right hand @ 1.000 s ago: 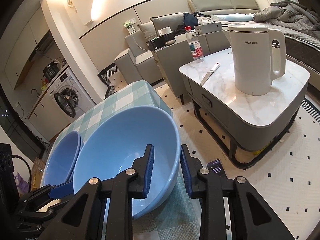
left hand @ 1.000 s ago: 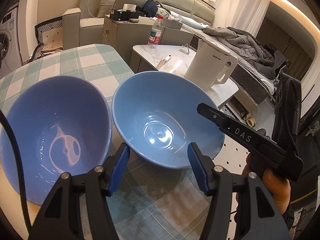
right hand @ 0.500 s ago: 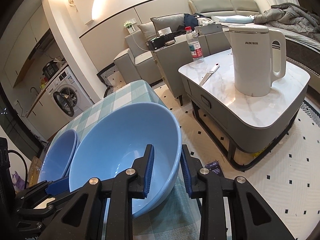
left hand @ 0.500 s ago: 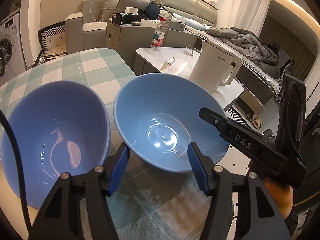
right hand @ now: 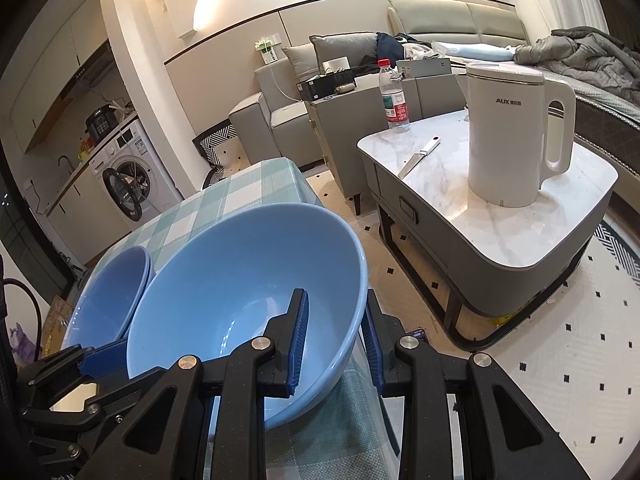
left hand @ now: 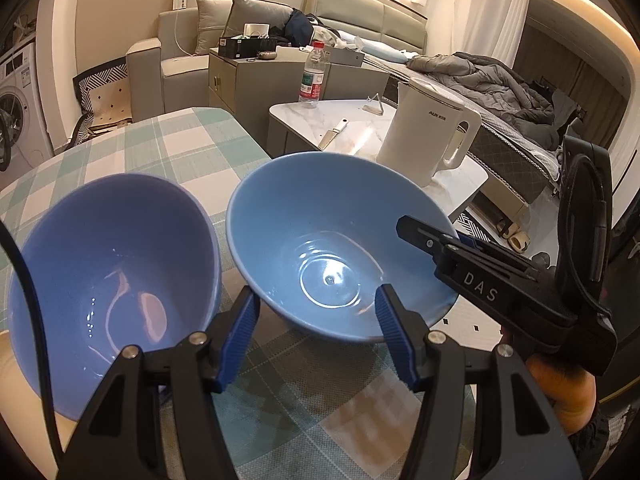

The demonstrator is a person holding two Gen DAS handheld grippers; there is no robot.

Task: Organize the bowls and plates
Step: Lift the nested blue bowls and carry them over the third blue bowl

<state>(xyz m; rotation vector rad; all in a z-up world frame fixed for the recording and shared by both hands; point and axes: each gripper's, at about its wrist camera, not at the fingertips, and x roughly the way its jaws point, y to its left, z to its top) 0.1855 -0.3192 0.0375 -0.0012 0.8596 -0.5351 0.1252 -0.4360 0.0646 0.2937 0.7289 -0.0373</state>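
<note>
Right now the right gripper (right hand: 334, 340) pinches the rim of the light blue bowl (right hand: 240, 312), one blue pad inside the wall and the other outside, at about 4 o'clock on the bowl in the right wrist view. That bowl sits tilted at the edge of the checked surface (right hand: 240, 196), whether lifted clear of the cloth or resting on it cannot be told. Seen from the left wrist, the same bowl (left hand: 320, 248) fills the centre, with the right gripper (left hand: 460, 242) reaching onto its rim from 3 o'clock. The left gripper (left hand: 316, 334) stands wide, its blue fingers (left hand: 238, 336) spread at 6 o'clock under the bowl's near side, gripping nothing. A darker blue bowl (left hand: 112, 276) rests just beside it at 9 o'clock, the two rims nearly touching. Beyond the surface, at 1 o'clock, a white kettle (left hand: 428, 136), a knife (left hand: 334, 132) and a water bottle (left hand: 314, 74) stand on a marble coffee table (left hand: 460, 184).
</note>
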